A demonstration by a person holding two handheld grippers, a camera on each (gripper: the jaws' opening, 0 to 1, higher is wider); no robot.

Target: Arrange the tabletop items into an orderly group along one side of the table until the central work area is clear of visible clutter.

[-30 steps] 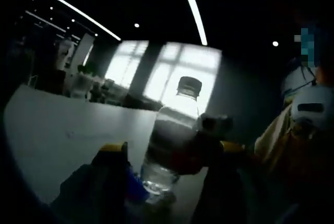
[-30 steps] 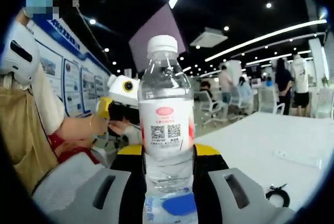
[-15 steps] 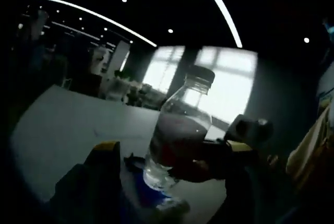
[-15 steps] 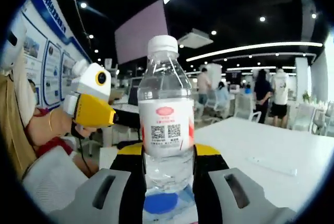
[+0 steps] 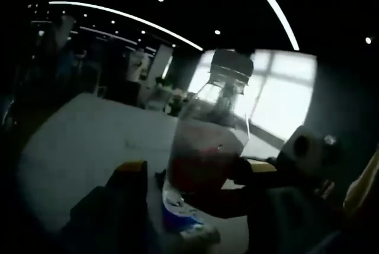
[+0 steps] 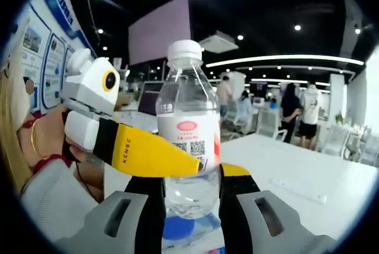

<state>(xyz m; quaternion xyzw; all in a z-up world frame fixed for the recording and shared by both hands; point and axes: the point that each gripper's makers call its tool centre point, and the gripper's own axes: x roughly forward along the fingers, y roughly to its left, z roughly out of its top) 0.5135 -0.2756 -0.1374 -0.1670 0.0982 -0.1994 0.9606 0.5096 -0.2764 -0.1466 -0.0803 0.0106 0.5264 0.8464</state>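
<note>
The white tabletop [image 6: 308,165] runs across the lower right of the right gripper view. Centre frame, the right tool [image 6: 190,190] is clamped on the water bottle [image 6: 188,129]; the left tool [image 6: 177,160], jaws apart, closes from the left. Judging by this, the handover wants a firm grip before release.

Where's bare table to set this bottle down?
In the right gripper view, the white table lies bare right of the bottle, apart from a thin flat strip. Left of the bottle is crowded: the left gripper reaches against it, hand behind. The right gripper holds the bottle.
</note>
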